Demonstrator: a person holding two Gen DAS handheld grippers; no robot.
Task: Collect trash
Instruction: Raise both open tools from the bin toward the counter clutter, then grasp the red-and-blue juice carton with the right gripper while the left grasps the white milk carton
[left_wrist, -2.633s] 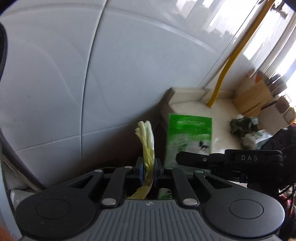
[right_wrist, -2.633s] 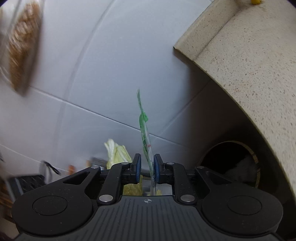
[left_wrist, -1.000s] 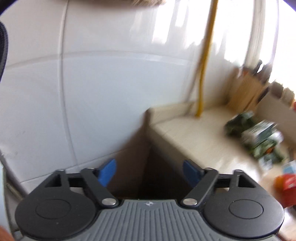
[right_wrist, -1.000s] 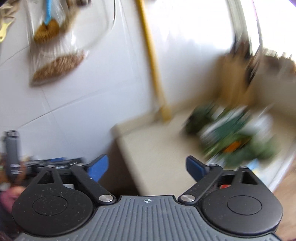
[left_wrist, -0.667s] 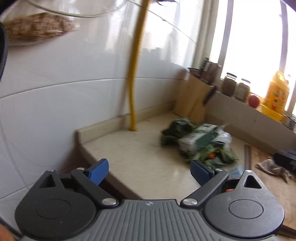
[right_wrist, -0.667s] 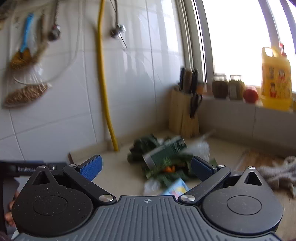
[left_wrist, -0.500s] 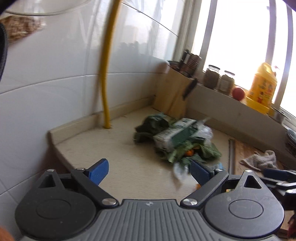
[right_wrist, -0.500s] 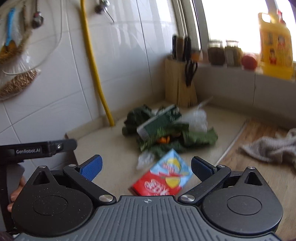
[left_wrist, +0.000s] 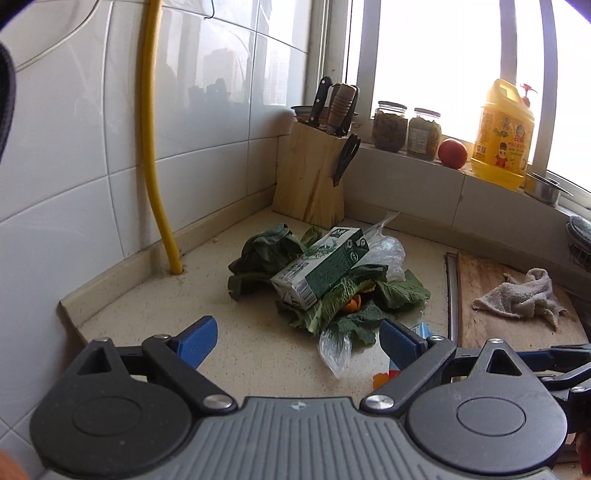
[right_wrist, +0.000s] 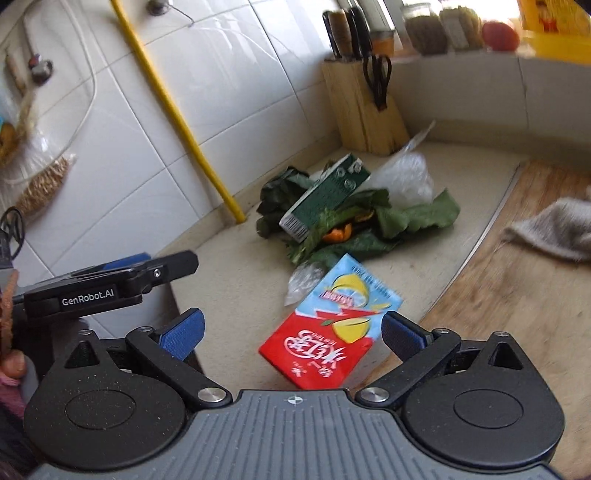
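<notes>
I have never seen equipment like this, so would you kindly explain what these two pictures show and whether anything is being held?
A person holds two hand-held grippers, each with a camera looking along its fingers. One picture is from the left gripper, the other from the right gripper. Both are open and hold nothing. On the counter lies trash: a green carton on leafy scraps, a plastic bag, and a red and blue packet just ahead of the right gripper. A knife block stands in the corner.

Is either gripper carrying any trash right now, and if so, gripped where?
Nothing is held. The left gripper and the right gripper are both open and empty, above the counter; the red and blue packet lies flat below the right one.
</notes>
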